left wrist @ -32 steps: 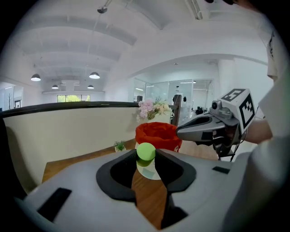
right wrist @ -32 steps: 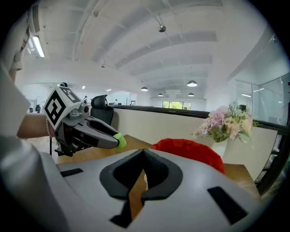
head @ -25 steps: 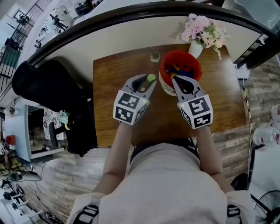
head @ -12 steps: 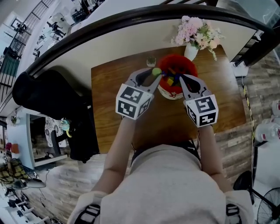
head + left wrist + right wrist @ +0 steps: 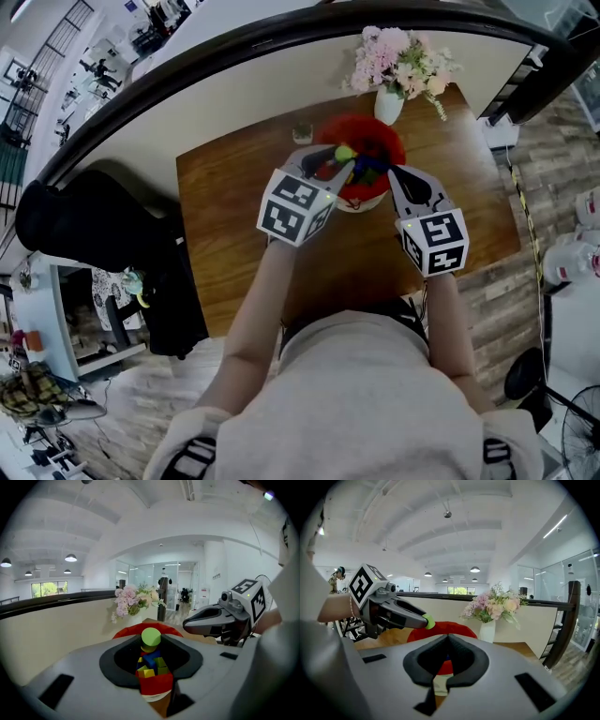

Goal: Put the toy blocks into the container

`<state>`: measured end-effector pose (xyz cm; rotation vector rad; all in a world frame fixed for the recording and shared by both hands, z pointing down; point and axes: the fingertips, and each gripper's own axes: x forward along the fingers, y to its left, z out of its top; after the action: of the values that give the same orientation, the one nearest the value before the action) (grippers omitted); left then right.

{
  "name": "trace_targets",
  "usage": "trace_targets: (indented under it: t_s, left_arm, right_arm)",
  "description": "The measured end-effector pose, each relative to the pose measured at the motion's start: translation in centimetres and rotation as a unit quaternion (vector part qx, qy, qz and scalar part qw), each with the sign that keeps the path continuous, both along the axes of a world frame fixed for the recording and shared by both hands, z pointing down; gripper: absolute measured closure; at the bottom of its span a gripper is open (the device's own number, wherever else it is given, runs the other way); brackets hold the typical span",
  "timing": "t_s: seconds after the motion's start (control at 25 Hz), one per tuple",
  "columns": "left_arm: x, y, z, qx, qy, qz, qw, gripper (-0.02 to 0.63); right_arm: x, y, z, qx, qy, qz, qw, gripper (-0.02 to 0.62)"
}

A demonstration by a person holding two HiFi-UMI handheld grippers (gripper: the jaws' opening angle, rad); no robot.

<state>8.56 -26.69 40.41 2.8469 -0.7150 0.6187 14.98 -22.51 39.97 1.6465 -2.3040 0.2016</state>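
Left gripper view: my left gripper (image 5: 150, 645) pinching green block (image 5: 151, 636) above container (image 5: 125, 631). Block prob light, stiff, smooth; round, so grip sides. Right gripper (image 5: 446, 645) jaws pressed together, empty.

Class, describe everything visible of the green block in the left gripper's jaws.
The green block is small and light green, with a flat round face toward the left gripper view, like a short cylinder; its surface looks smooth and matte. The left gripper pinches it at the tips of its jaws. It hangs over the open mouth of the red container, above the other blocks piled inside. Only the jaws appear to touch it.
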Motion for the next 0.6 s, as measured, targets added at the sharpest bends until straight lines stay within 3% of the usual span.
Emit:
trace_targets:
  t_s: [0.6]
  left_arm:
    - [2.5, -0.9, 0.8, -0.008, -0.016, 0.015, 0.9997, 0.466]
  right_arm:
    - [0.8, -0.7, 1.2, -0.014, -0.008, 0.003, 1.0, 0.583]
